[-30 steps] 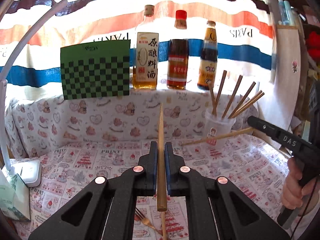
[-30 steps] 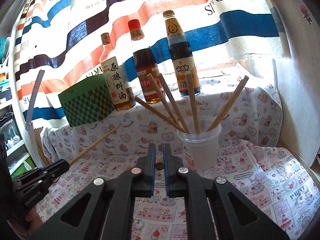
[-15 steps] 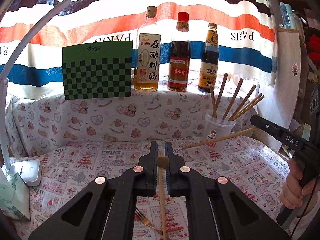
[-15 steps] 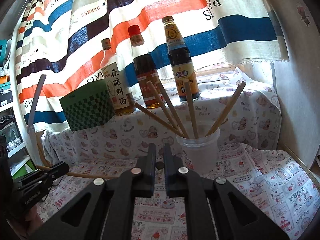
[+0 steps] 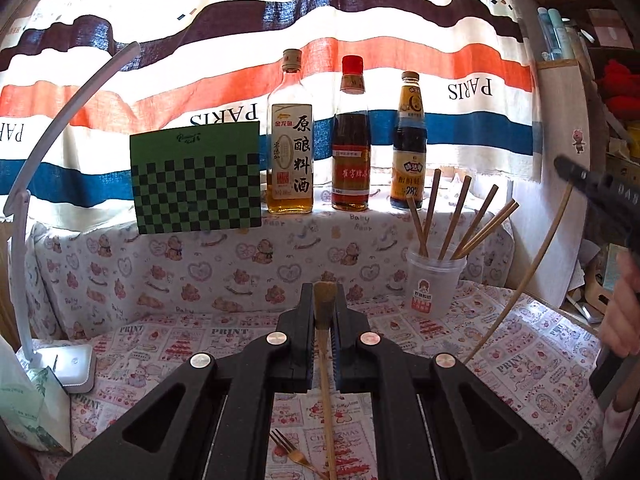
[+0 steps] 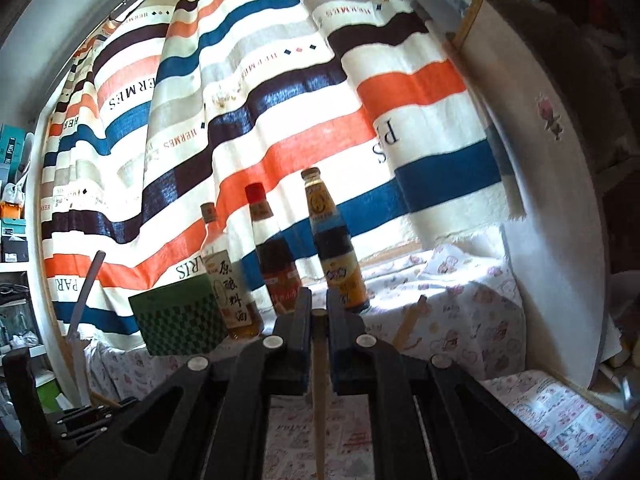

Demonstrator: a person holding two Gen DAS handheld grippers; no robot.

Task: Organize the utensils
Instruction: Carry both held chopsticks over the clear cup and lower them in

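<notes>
Wooden chopstick (image 5: 322, 344) pinched in left gripper (image 5: 323, 320), another chopstick (image 6: 319, 364) in right gripper (image 6: 319, 320); tips best dropped upright into cup (image 5: 434, 280), right of centre.

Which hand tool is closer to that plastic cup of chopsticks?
Right, probably. The right gripper hangs above and beside the cup; the left gripper sits farther back, to its left.

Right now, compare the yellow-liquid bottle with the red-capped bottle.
The yellow-liquid bottle holds pale amber liquid behind a large white label; the red-capped bottle holds dark reddish liquid behind a red label. Their caps differ too: tan versus red. Both stand upright on the ledge.
</notes>
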